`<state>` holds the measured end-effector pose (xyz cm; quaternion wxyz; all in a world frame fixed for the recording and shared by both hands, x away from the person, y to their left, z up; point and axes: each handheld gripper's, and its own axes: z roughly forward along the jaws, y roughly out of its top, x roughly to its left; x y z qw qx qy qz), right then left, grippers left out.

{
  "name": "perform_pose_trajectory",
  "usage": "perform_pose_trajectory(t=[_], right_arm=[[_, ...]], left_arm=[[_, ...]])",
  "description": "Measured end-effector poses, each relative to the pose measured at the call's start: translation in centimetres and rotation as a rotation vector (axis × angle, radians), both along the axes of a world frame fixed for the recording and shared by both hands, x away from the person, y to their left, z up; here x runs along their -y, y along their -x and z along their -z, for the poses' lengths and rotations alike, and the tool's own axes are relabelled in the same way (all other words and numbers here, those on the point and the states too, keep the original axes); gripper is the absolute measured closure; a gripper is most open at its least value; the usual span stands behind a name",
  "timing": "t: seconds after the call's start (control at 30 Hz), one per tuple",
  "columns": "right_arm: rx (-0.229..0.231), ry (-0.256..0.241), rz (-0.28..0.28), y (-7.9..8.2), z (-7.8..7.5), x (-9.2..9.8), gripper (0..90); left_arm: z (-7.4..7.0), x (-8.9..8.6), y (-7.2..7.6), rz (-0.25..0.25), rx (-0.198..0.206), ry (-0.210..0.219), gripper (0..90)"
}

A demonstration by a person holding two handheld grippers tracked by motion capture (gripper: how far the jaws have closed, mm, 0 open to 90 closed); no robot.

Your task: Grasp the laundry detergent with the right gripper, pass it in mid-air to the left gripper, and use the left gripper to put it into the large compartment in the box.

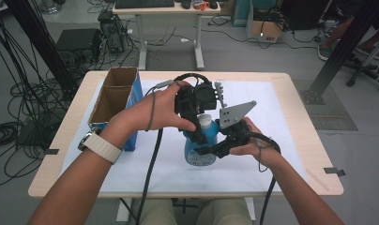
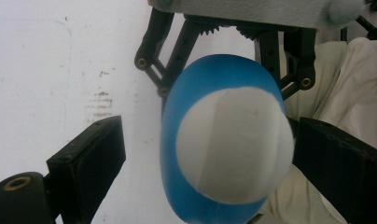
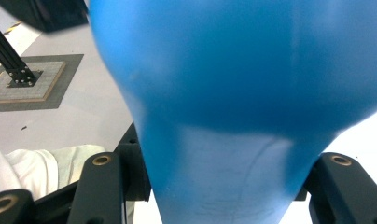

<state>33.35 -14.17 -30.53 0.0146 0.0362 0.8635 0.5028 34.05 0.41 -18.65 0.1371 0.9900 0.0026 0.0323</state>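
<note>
The right gripper (image 1: 215, 146) clamps the upright bottle (image 1: 200, 149) low on its body, while the left gripper's (image 1: 197, 123) open fingers (image 2: 91, 161) straddle its cap (image 2: 233, 143) from above.

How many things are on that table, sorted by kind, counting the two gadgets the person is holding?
Blue bottle with a white cap: 1
Open cardboard box with blue sides: 1
White mat covering the table top: 1
Hand-held grippers: 2, the left gripper above the bottle's cap and the right gripper at the bottle's body
Total: 5
</note>
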Motion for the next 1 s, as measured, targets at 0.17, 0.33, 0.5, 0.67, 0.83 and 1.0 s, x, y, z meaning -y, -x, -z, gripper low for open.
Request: perform_pose_trajectory(t=[0.17, 0.33, 0.5, 0.67, 0.83, 1.0], right_arm=[[0.000, 0.001, 0.000, 0.1, -0.1, 0.1, 42.6], [0.001, 0.004, -0.001, 0.2, -0.1, 0.1, 42.7], [0.005, 0.009, 0.007, 0.3, -0.1, 0.1, 42.6], [0.001, 0.013, 0.001, 0.3, 0.0, 0.1, 42.7], [0.001, 0.015, 0.002, 0.3, 0.0, 0.0, 42.6], [0.000, 0.019, -0.002, 0.4, 0.1, -0.1, 42.7]], left_arm=[[0.4, 0.3, -0.1, 0.010, -0.009, -0.007, 12.9], [0.7, 0.5, -0.2, 0.016, -0.019, -0.015, 14.6], [0.9, 0.7, -0.2, 0.034, -0.029, -0.018, 19.2], [1.0, 0.8, -0.1, 0.057, -0.050, -0.021, 27.4], [1.2, 0.7, -0.2, 0.069, -0.056, -0.023, 34.8], [1.3, 0.7, -0.2, 0.073, -0.058, -0.025, 37.1]])
